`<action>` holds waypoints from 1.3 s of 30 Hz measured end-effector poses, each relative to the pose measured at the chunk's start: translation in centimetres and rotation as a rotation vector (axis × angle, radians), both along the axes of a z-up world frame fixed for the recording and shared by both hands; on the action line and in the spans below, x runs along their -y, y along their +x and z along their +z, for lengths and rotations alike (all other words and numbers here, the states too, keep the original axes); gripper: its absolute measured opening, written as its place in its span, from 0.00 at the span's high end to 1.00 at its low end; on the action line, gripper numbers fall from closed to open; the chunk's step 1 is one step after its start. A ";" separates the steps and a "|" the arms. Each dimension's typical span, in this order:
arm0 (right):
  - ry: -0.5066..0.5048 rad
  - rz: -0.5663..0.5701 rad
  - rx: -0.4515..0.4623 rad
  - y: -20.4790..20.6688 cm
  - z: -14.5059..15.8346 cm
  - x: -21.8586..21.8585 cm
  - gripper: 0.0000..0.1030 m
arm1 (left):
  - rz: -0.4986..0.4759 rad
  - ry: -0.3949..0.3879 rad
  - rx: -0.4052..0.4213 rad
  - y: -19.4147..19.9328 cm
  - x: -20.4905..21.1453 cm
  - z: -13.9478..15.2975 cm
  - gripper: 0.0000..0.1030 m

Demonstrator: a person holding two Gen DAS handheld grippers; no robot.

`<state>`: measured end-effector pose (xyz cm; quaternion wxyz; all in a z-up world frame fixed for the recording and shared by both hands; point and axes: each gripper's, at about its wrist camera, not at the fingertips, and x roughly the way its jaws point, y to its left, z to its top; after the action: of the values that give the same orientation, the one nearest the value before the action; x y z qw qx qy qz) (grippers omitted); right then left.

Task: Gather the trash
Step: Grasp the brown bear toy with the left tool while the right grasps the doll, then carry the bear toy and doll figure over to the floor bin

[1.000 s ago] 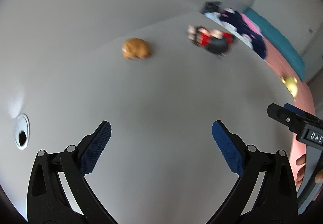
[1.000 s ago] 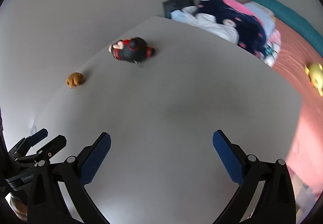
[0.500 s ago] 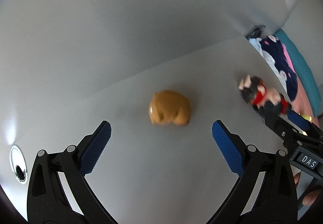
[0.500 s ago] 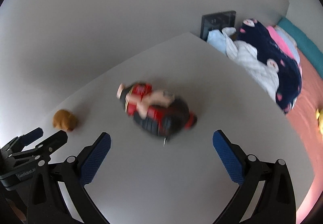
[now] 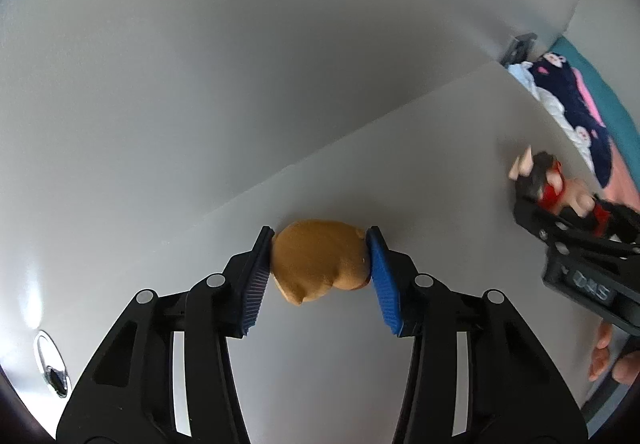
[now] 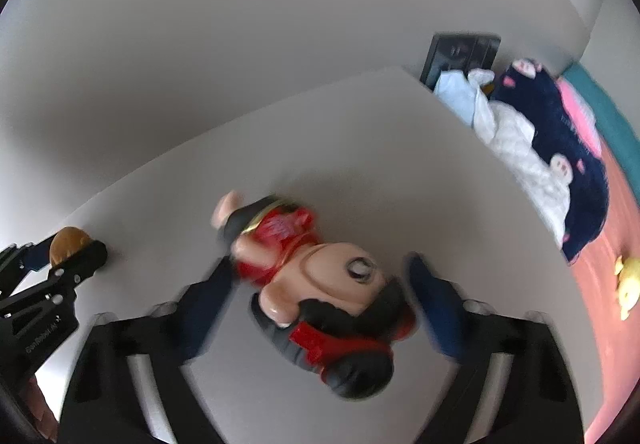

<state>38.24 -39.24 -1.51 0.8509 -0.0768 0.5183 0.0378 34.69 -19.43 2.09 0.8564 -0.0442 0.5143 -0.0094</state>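
Note:
An orange-brown soft lump (image 5: 320, 260) lies on the white table (image 5: 440, 164) close to the wall. My left gripper (image 5: 318, 264) is closing on it, and both blue pads (image 5: 380, 284) press its sides. A doll figure in red and black (image 6: 320, 284) lies on the table between the fingers of my right gripper (image 6: 320, 266). Those jaws are closing and blurred, and the fingers (image 6: 428, 292) seem to touch the doll's body and hair. The left wrist view shows the right gripper (image 5: 536, 212) at the doll (image 5: 552, 180). The right wrist view shows the left gripper (image 6: 68, 256) around the lump (image 6: 68, 240).
A cable hole (image 5: 50, 364) sits in the table at the near left. Past the table's right edge lie a heap of clothes (image 6: 540, 148), a dark panel (image 6: 460, 52) and a yellow toy (image 6: 628, 284) on pink bedding. A person's fingers (image 5: 604, 356) hold the right gripper.
Both grippers came forward and down over their objects. The left jaws went from wide open to closed on the lump. The right jaws narrowed around the doll.

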 end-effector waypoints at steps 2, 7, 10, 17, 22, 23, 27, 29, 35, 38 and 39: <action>0.025 -0.007 -0.014 -0.3 0.0 0.4 0.40 | -0.007 -0.023 -0.001 -0.2 -0.2 0.0 0.55; 0.106 -0.029 -0.019 -2.1 0.9 1.5 0.41 | -0.035 -0.084 -0.006 -1.4 0.0 0.4 0.55; 0.138 -0.033 -0.007 -3.8 2.1 1.8 0.41 | -0.056 -0.091 0.014 -2.6 0.7 1.4 0.55; 0.209 -0.068 0.023 -9.8 4.9 2.9 0.41 | -0.109 -0.118 0.044 -6.4 3.3 3.5 0.55; 0.248 -0.117 0.044 -15.1 6.2 5.0 0.41 | -0.183 -0.129 0.057 -11.1 6.1 4.6 0.55; 0.253 -0.129 0.048 -16.4 6.5 5.7 0.41 | -0.199 -0.127 0.059 -12.1 6.6 4.8 0.55; 0.262 -0.180 0.067 -21.6 7.4 8.4 0.41 | -0.287 -0.117 0.068 -16.6 10.1 5.4 0.55; 0.275 -0.212 0.082 -24.4 7.9 10.0 0.41 | -0.332 -0.123 0.076 -19.3 11.9 5.7 0.55; 0.301 -0.324 0.135 -33.3 9.0 15.9 0.41 | -0.485 -0.134 0.083 -27.2 18.4 6.1 0.55; 0.297 -0.390 0.154 -37.9 9.2 19.1 0.41 | -0.565 -0.148 0.074 -30.8 21.5 5.9 0.55; 0.291 -0.416 0.163 -39.7 9.2 20.3 0.41 | -0.593 -0.153 0.067 -32.0 22.6 5.7 0.55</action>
<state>-1.43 -59.52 7.66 0.8814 0.1519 0.4418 -0.0700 2.70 -42.05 7.83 0.8271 0.0437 0.4739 -0.2989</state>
